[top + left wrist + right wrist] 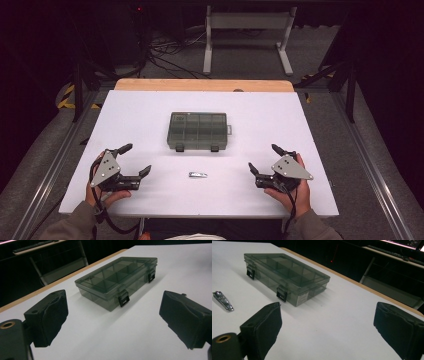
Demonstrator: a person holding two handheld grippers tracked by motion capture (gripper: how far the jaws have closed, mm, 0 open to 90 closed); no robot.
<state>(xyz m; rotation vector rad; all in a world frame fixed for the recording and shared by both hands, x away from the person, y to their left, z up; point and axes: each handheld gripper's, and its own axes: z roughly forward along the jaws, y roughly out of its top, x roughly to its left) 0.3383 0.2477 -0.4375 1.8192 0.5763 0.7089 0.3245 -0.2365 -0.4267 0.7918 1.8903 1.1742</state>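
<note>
both grippers wait open, clipper and box between them

nearest the person, the left gripper rests at the near left of the white counter, held in a hand whose sleeve comes in at the bottom edge. its 2 black fingers stand wide apart with nothing between them. the right gripper sits at the near right, level with the left one, and its fingers are spread just as wide, also holding nothing. each gripper carries a grey three-cornered plate on top and trails a black cable toward the person.

between the 2 grippers, slightly left of the midpoint and a little farther out, a small metal nail clipper lies flat on the counter, well apart from both. in the right gripper view the nail clipper shows at the left edge, beyond the fingers.

farther out, at the middle of the counter, sits a smoky translucent compartment box, lid down, with 2 black latches on its near side and dividers showing through the lid. in the left gripper view the compartment box lies ahead between the fingers; in the right gripper view the compartment box lies ahead and to the left. the clipper lies near its latched side, not touching it.

at the far edge of the counter runs a wooden strip. beyond it, on the dark floor, stand a pale metal frame and loose cables.
</note>
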